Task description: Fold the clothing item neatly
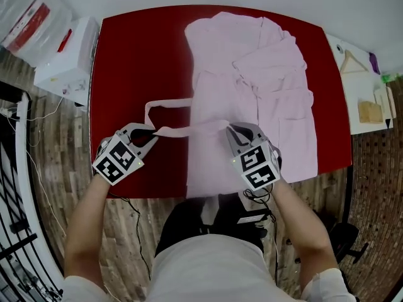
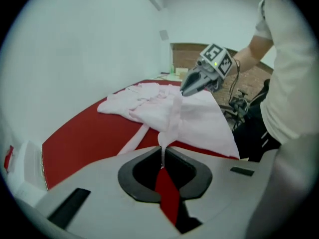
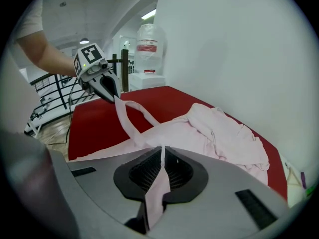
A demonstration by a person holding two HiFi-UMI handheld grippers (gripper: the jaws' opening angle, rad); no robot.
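A pale pink robe lies spread on the red table, its lower hem at the front edge. Its long pink belt stretches between my two grippers, lifted off the table, and a slack loop of it lies further back. My left gripper is shut on one part of the belt, and my right gripper is shut on another, over the robe's lower half. In the right gripper view the belt runs from those jaws across to the left gripper.
A white box and a clear plastic bag stand off the table's left end. At the right, a white side table carries a wooden hanger and small items. A black railing runs along the left.
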